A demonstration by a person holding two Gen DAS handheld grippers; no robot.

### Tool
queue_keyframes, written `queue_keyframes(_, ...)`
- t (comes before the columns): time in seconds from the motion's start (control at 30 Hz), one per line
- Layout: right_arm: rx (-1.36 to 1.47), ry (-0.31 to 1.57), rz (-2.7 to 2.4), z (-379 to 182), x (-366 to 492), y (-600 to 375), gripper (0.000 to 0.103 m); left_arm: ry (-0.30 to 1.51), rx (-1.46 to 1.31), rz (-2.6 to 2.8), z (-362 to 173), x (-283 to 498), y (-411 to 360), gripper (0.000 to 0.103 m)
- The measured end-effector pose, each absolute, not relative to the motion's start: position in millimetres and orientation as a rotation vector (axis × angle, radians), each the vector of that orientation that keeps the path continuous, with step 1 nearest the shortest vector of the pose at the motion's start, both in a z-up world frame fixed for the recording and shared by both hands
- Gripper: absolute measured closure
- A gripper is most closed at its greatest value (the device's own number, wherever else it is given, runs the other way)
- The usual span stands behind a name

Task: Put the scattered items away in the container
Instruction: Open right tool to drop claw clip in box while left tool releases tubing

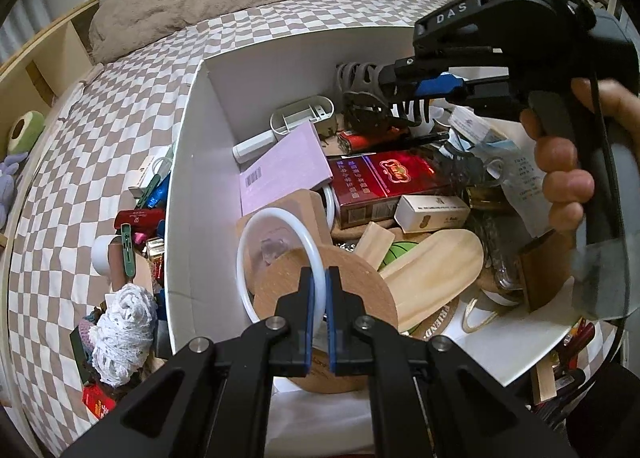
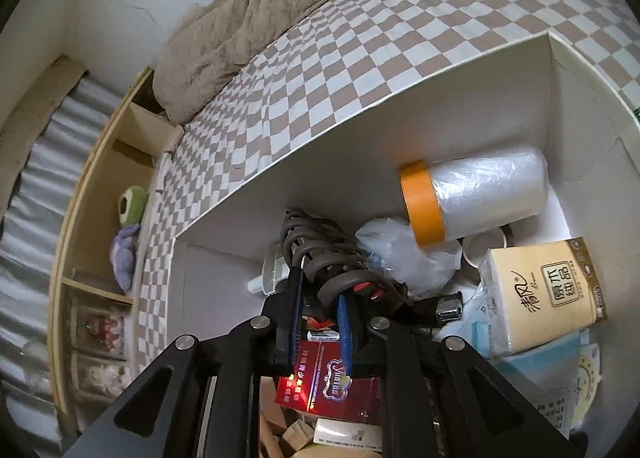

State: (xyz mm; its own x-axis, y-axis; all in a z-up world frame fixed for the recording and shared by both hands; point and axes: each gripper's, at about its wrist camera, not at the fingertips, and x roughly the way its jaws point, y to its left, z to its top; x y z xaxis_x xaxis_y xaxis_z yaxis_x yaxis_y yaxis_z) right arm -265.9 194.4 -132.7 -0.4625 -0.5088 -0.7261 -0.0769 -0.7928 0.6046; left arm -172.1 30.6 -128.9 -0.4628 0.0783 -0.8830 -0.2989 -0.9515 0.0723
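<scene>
The white box [image 1: 192, 177] lies on a checkered bed and is crowded with items. My left gripper [image 1: 319, 290] is low at the near side of the box, shut on the rim of a white ring [image 1: 244, 258] that rests on a round wooden disc [image 1: 360, 278]. A hand holds my right gripper [image 1: 386, 83] [image 2: 318, 308] over the far part of the box [image 2: 360, 145]. Its jaws stand slightly apart, with a grey claw hair clip [image 2: 316, 266] [image 1: 356, 75] at their tips. I see no pad pressing on the clip.
In the box lie a red carton [image 1: 384, 181], a pink booklet [image 1: 288, 165], an orange-ended film roll [image 2: 472, 193] and a tissue pack [image 2: 540, 290]. Left of it sit white crochet [image 1: 120, 330], a red knife [image 1: 136, 215] and a green clip [image 1: 127, 254]. Pens [image 1: 576, 342] lie right.
</scene>
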Motion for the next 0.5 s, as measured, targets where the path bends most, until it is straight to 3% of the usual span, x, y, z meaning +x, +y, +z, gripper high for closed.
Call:
queue_keyframes(0.03, 1.470, -0.807, -2.332, -133.2, -267.2, 192.6, 0.079, 0.317, -1.489, 2.489, -129.4, -172.0, 30.8, 0.097)
queue_keyframes(0.1, 1.502, -0.757, -2.310, -135.5, -268.4, 189.6, 0.060, 0.305, -1.495, 2.484, -130.2, -172.5, 30.3, 0.097)
queue_keyframes(0.13, 1.499, -0.750, -2.306, -135.1, -267.3, 188.5, 0.038, 0.299, -1.500, 2.482, -130.6, -172.6, 30.2, 0.097)
queue_keyframes(0.17, 1.486, -0.749, -2.310, -134.2, -264.9, 189.9, 0.027, 0.297, -1.504, 2.481, -130.9, -172.5, 30.3, 0.097)
queue_keyframes(0.3, 1.395, -0.739, -2.356, -116.3, -259.6, 195.7, 0.025, 0.251, -1.516, 2.478, -130.2, -174.0, 28.3, 0.095)
queue_keyframes(0.37, 1.365, -0.765, -2.358, -109.4, -255.0, 202.4, 0.020, 0.179, -1.537, 2.467, -129.3, -175.8, 25.2, 0.072)
queue_keyframes(0.5, 1.352, -0.790, -2.360, -102.2, -249.9, 212.5, 0.020, 0.106, -1.521, 2.435, -122.3, -172.7, 32.1, 0.047)
